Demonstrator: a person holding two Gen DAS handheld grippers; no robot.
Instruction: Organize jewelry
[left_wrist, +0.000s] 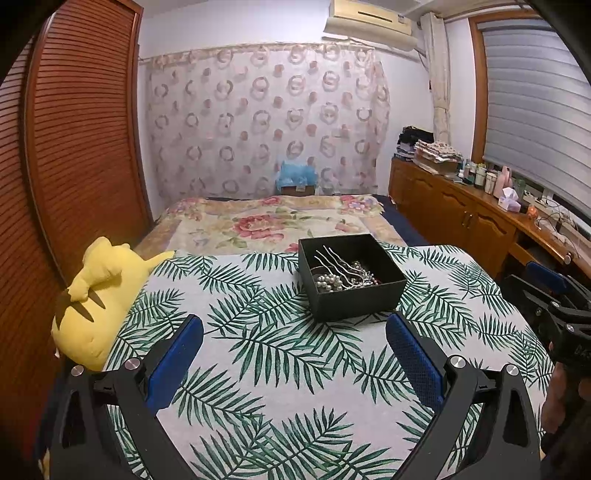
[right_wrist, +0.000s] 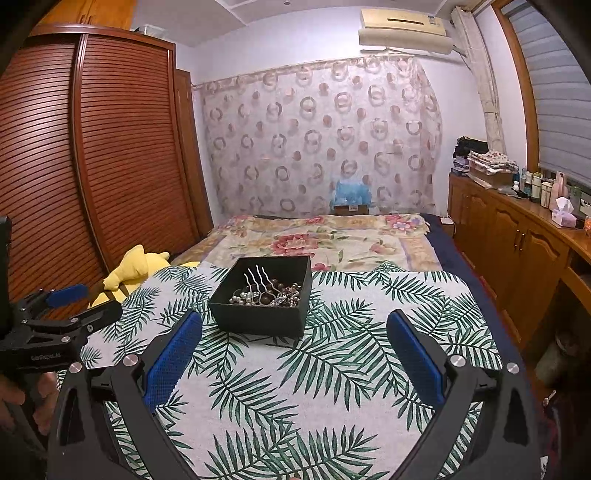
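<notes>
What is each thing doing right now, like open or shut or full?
Black box: no lid on, upright on the leaf cloth, holding jewelry.
Jewelry: heaped inside the box, wavy hairpins sticking up.
Left gripper: open, empty.
Right gripper: open, empty.
Yellow plush toy: lying at the cloth's left edge.
Window blind: pulled down.
</notes>
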